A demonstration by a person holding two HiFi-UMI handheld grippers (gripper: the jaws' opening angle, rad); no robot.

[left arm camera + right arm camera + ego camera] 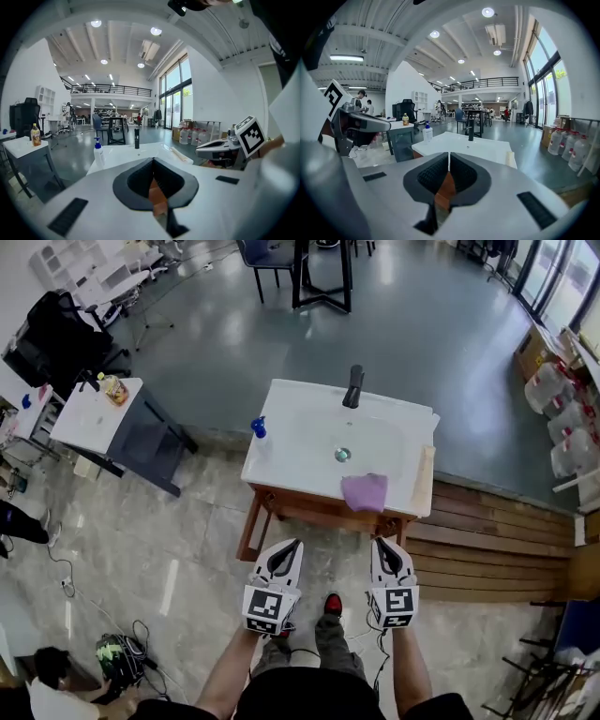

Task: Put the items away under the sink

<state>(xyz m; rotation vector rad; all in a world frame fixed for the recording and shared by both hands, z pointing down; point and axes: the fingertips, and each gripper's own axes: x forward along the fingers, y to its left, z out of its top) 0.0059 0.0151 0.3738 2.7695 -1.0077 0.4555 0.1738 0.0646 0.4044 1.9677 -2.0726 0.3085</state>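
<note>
A white sink unit [300,432] on wooden legs stands ahead of me. On it are a black faucet [353,386], a blue-capped soap bottle [260,433] at the left edge, a purple cloth [365,491] draped over the front rim and a pale roll [424,479] along the right edge. My left gripper [294,542] and right gripper [382,542] hover side by side short of the sink front, both shut and holding nothing. In the left gripper view the closed tips [153,159] point at the bottle [98,154]. In the right gripper view the closed tips [449,153] face the faucet [471,130].
A small white side table [89,423] with a yellow bottle [115,390] stands at the left. A wooden slat platform [497,540] lies to the right of the sink, with water jugs [562,418] beyond it. Cables [103,615] trail on the tiled floor at the lower left.
</note>
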